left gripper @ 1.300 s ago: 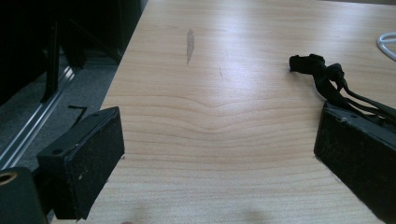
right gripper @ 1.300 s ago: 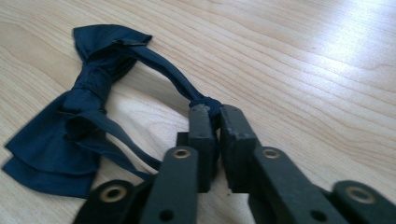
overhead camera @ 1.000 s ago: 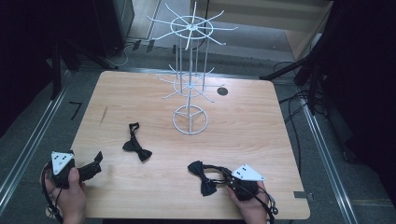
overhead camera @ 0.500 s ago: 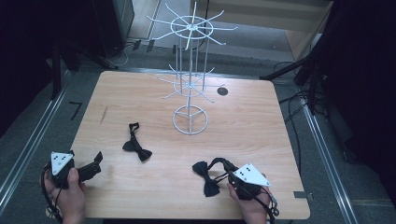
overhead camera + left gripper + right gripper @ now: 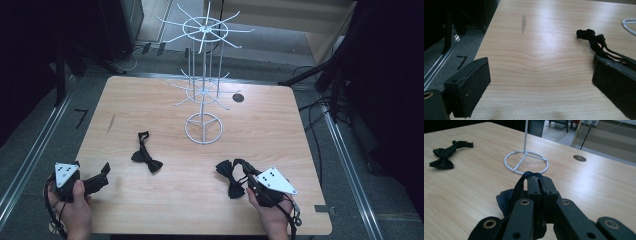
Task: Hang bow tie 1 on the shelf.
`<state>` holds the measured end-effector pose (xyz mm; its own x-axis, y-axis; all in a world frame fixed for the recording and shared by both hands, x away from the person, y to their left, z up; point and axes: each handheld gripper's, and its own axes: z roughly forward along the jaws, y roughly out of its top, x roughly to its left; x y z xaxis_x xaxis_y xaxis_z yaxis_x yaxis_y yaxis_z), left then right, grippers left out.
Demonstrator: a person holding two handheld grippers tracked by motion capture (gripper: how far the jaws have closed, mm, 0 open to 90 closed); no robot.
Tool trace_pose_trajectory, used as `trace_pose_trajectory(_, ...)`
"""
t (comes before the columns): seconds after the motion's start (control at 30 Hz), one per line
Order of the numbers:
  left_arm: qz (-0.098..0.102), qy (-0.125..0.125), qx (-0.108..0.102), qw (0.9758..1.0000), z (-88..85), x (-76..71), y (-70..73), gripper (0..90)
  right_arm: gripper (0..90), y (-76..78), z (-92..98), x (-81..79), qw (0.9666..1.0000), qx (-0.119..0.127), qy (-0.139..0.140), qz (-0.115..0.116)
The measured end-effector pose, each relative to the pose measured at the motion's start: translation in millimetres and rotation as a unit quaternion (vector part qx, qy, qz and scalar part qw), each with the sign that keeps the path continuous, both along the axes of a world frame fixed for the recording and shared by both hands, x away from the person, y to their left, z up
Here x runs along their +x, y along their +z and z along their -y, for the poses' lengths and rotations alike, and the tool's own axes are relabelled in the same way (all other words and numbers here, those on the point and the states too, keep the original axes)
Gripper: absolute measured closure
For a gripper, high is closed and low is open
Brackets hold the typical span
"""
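Held bow tie hangs lengthwise toward the table's near edge.

Right gripper hides most of its bow tie; its strap end unseen

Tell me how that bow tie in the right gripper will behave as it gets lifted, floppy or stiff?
Probably floppy: the right gripper is shut on the strap of the bow tie, and the bow sags below the jaws. It looks light, thin fabric, so it may swing. The strap loop should hold if the grip stays closed.
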<state>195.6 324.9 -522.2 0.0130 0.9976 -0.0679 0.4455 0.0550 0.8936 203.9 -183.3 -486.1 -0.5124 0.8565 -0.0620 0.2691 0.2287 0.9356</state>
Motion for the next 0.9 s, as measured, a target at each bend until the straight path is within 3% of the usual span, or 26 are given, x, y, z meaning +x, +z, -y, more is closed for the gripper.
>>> trace_pose_trajectory(0.4, 0.001, -0.002, -0.005, 1.0, -0.5, 0.5, -0.2, 2.6, 88.9, 17.1, -4.2, 14.1, 0.9996, 0.019, 0.007, 0.02)
trace_pose_trajectory(0.9, -0.003, -0.005, -0.003, 1.0, -0.6, 0.5, 0.0, 2.6, 89.9, 41.8, -9.3, 34.6, 0.999, 0.005, 0.018, 0.04)
